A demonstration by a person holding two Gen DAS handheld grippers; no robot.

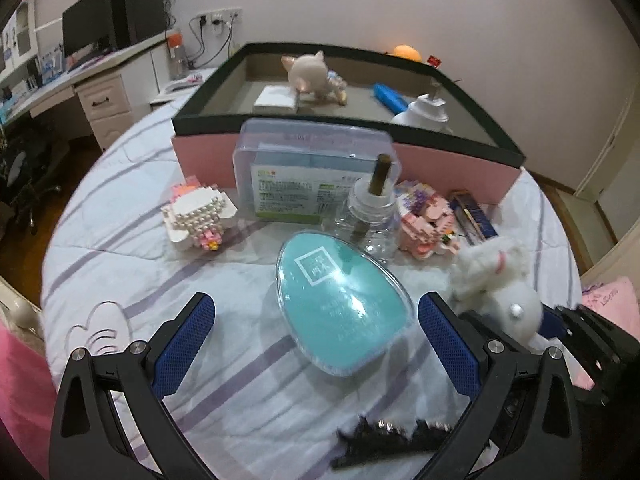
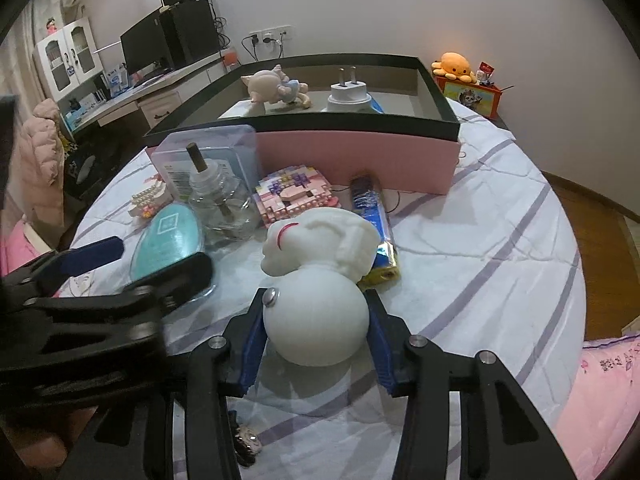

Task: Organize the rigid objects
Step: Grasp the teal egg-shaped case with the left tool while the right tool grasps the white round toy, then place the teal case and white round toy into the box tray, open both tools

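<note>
My right gripper (image 2: 316,300) is shut on the round body of a white figurine (image 2: 316,320), which rests on the striped bedsheet; the same figurine (image 1: 496,280) shows blurred at the right of the left wrist view. My left gripper (image 1: 316,300) is open, with its blue pads (image 1: 188,336) on either side of a teal egg-shaped case (image 1: 344,304) and not touching it. The right wrist view shows the left gripper (image 2: 160,258) over that case (image 2: 168,236). Behind stands a pink box with a black rim (image 1: 208,160).
In front of the box are a clear plastic container (image 1: 312,168), a glass wick bottle (image 1: 372,208), two brick models (image 1: 196,212) (image 1: 428,216) and a blue packet (image 2: 372,208). A black hair clip (image 1: 392,440) lies near me. The box holds a pig figurine (image 2: 272,86) and a plug (image 2: 348,92).
</note>
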